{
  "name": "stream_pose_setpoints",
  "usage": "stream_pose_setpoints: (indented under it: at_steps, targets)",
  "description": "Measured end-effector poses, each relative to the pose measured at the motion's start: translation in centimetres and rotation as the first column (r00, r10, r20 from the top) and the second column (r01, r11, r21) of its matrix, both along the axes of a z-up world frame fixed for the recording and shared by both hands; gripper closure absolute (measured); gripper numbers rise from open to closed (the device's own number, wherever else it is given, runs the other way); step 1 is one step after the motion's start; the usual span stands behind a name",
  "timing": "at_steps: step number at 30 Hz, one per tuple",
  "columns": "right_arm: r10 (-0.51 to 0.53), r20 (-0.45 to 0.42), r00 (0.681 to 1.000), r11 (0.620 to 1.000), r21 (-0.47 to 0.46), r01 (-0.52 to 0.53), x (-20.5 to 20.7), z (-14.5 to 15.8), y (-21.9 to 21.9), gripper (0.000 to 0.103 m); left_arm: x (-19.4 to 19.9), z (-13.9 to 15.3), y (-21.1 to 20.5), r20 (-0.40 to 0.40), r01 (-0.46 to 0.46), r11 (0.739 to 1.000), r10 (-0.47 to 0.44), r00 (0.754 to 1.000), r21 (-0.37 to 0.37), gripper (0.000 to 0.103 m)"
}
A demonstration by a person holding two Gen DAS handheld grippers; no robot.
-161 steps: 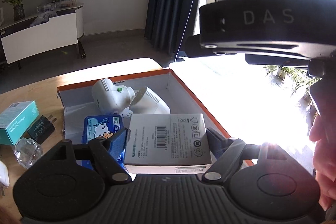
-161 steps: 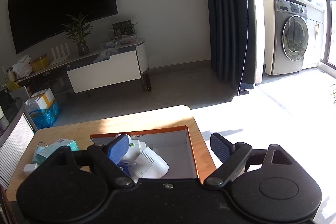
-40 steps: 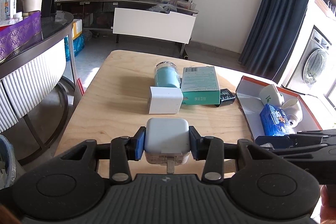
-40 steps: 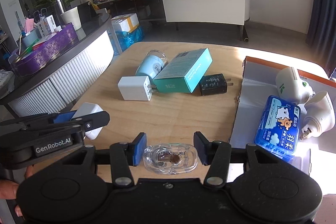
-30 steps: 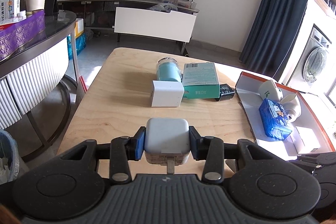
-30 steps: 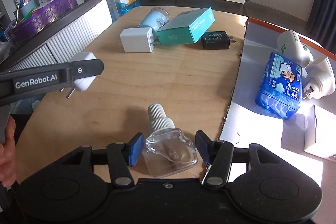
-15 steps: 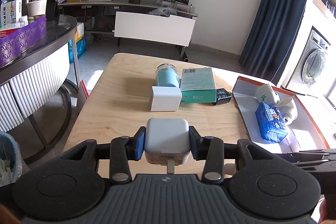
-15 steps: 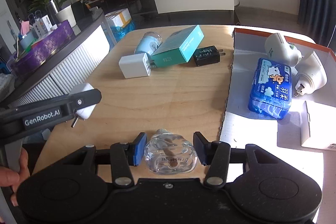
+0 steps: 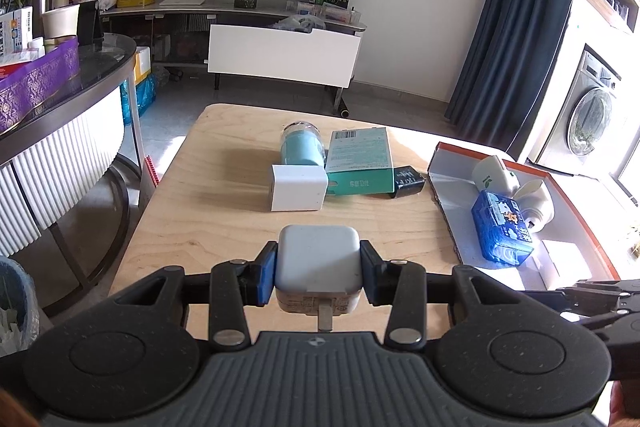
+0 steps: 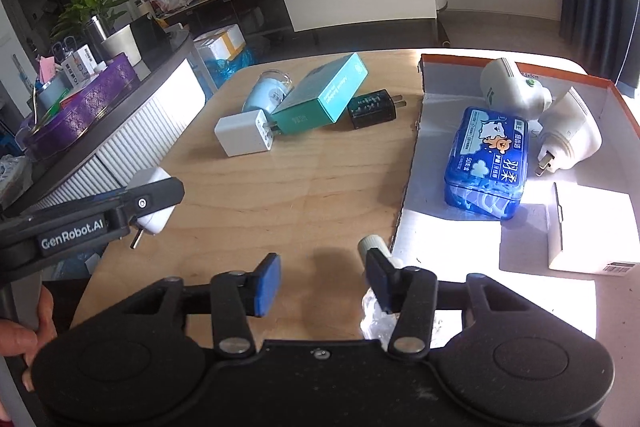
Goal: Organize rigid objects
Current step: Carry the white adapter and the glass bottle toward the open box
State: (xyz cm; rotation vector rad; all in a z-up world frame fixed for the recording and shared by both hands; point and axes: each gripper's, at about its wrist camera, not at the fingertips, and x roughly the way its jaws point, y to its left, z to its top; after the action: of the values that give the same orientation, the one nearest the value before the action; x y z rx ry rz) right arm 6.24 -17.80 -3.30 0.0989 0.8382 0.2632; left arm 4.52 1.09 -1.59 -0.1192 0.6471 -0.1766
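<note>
My left gripper [image 9: 319,273] is shut on a white plug adapter [image 9: 319,262], held above the near part of the wooden table [image 9: 224,223]; it also shows in the right wrist view [image 10: 154,201]. My right gripper [image 10: 322,279] is open and empty. A clear glass bottle with a white cap [image 10: 374,291] lies beneath its right finger, at the near edge of the orange-rimmed box [image 10: 576,79]. The box holds a blue tissue pack [image 10: 486,163], two white plug-in devices [image 10: 510,87] and a white carton [image 10: 588,235].
On the table lie a white charger [image 9: 298,187], a teal box [image 9: 360,161], a black charger [image 9: 408,181] and a pale blue jar [image 9: 302,143]. A curved counter [image 9: 60,115] stands left. A TV bench and curtains are behind.
My right gripper has opened and let go of the glass bottle, which now lies under its right finger by the box. My left gripper still holds the white adapter.
</note>
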Motion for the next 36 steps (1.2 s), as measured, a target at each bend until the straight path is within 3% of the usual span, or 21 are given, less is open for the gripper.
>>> stream_pose_setpoints:
  at_steps: [1,3,6,10,12,14,15,25,36]
  targets:
    - [0.004,0.01,1.0,0.999,-0.047,-0.003,-0.3,0.0,0.1,0.022,0.0,0.0,0.0,0.001,-0.001,1.0,0.001,1.0,-0.001,0.061]
    - [-0.022,0.012,1.0,0.994,-0.109,0.023,-0.5,0.1,-0.1,0.02,0.0,0.0,0.0,0.001,0.003,1.0,-0.003,1.0,-0.003,0.061]
    - [-0.053,0.038,0.998,0.995,-0.087,0.057,-0.9,0.2,-1.7,0.02,-0.1,-0.1,-0.3,0.0,0.012,1.0,-0.012,1.0,-0.003,0.061]
    - [-0.06,-0.039,0.997,0.994,-0.093,0.056,-0.3,-1.2,-2.5,0.019,0.0,-0.3,-0.6,-0.006,0.024,1.0,-0.024,1.0,-0.004,0.061]
    - [-0.038,-0.068,0.997,0.995,-0.097,0.031,-0.1,-2.0,-1.9,0.027,0.0,-0.4,-0.8,-0.01,0.03,1.0,-0.03,1.0,-0.003,0.061]
    - [-0.033,-0.052,0.998,0.988,-0.153,0.025,-0.1,-2.4,-1.1,0.043,0.0,-0.5,-0.9,-0.012,0.034,0.999,-0.034,0.999,0.0,0.061]
    - [-0.034,-0.05,0.998,0.987,-0.161,0.026,-0.1,-2.5,-0.8,0.043,-0.1,-0.5,-0.9,-0.012,0.036,0.999,-0.035,0.999,0.0,0.061]
    - [-0.092,0.042,0.995,0.996,0.007,0.091,-1.0,0.3,-1.8,0.044,-0.4,0.0,-1.4,0.004,0.049,0.999,-0.049,0.999,0.0,0.061]
    - [-0.097,0.121,0.988,0.995,0.039,0.093,-2.3,3.4,-1.7,0.044,-1.4,1.4,-2.9,0.041,0.078,0.997,-0.078,0.996,0.006,0.061]
